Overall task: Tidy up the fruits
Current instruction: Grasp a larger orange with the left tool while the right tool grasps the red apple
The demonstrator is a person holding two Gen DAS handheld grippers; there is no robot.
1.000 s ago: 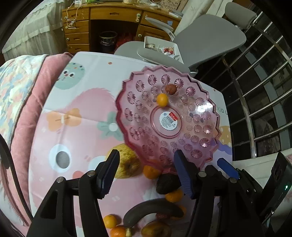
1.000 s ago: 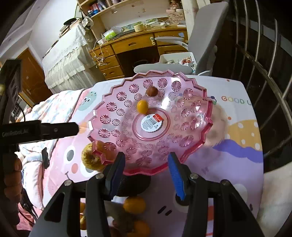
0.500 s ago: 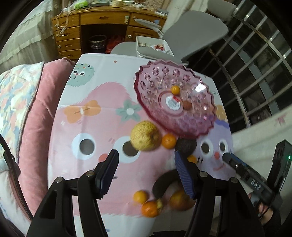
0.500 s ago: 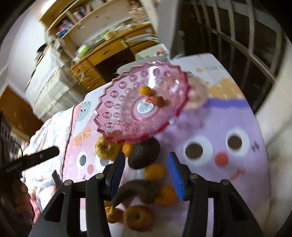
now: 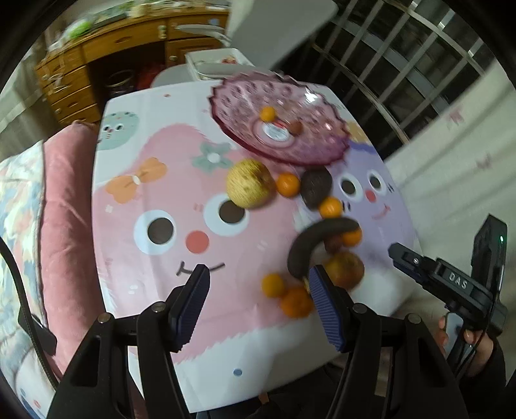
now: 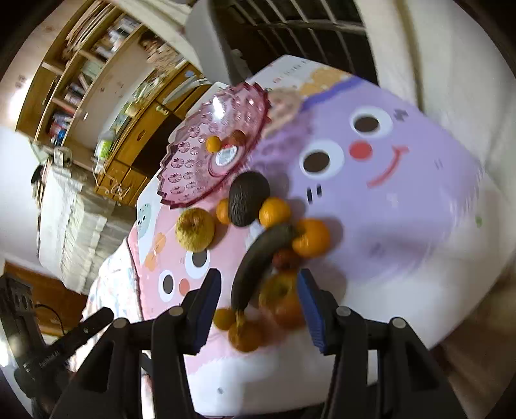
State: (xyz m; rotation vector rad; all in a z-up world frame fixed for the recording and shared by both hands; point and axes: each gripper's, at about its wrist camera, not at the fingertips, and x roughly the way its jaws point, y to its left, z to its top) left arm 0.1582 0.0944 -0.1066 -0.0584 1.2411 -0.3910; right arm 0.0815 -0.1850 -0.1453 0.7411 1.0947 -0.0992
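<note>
A pink glass dish (image 5: 309,141) (image 6: 190,161) stands at the far side of the table and holds a small orange (image 5: 267,113) (image 6: 213,143) and a brown fruit (image 5: 295,127) (image 6: 238,137). In front of it lie a yellow apple (image 5: 247,187) (image 6: 195,229), a dark avocado (image 5: 316,187) (image 6: 247,198), a blackened banana (image 5: 317,243) (image 6: 258,258), a reddish apple (image 5: 345,269) (image 6: 283,299) and several small oranges. My left gripper (image 5: 258,303) is open above the near table edge. My right gripper (image 6: 258,309) is open, low over the near fruit pile.
The table carries a cartoon-face cloth (image 5: 167,206). A pink cushion (image 5: 64,206) lies along its left side. A wooden desk (image 5: 106,51), a grey chair (image 5: 280,29) and a metal railing (image 5: 419,64) stand behind. The right gripper's body (image 5: 451,283) shows at the table's right edge.
Both grippers have pulled back and up from the dish toward the near table edge. The whole fruit pile has come into view. Both stay open and empty.
</note>
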